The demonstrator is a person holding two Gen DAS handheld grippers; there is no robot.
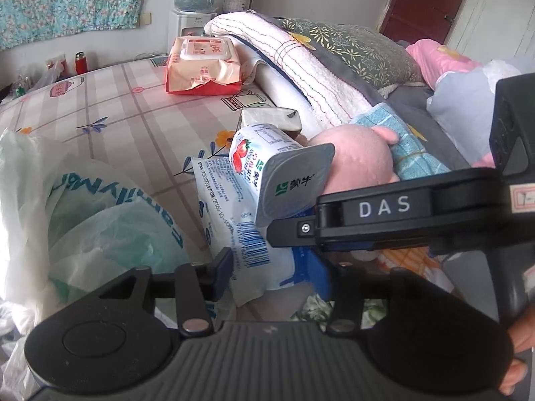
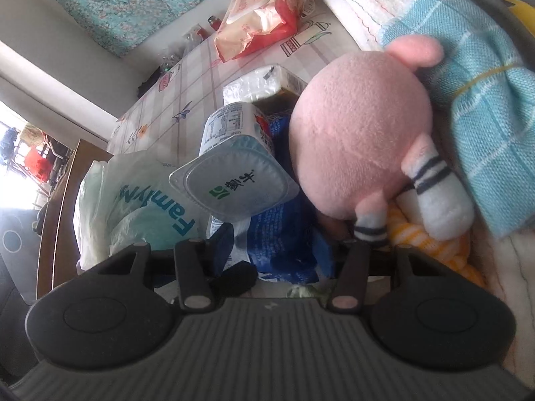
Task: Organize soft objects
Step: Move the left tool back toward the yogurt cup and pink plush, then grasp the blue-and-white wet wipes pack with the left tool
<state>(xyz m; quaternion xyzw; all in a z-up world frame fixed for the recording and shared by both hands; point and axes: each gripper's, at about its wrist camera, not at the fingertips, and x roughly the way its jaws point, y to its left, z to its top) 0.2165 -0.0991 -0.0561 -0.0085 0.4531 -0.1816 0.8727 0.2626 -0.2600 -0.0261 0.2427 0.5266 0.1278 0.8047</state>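
A pink plush toy (image 2: 361,127) with striped legs lies against a folded blue towel (image 2: 485,100) on the bed. Beside it, a strawberry yogurt cup (image 2: 234,180) rests tipped on a blue-and-white packet (image 2: 284,234). My right gripper (image 2: 291,244) stands open over the packet, its right finger just under the plush's leg. In the left wrist view the plush (image 1: 357,160), the towel (image 1: 411,150) and the cup (image 1: 267,163) show again. My left gripper (image 1: 271,267) is open astride the packet (image 1: 230,200). The right gripper's finger (image 1: 301,230) crosses just above it.
A white plastic bag (image 1: 100,207) bulges at the left. An orange wipes pack (image 1: 204,67) and a tissue pack (image 1: 267,117) lie on the checked sheet. A white blanket (image 1: 301,63) and a floral pillow (image 1: 351,46) are piled behind. Yellow striped cloth (image 2: 434,244) lies under the plush.
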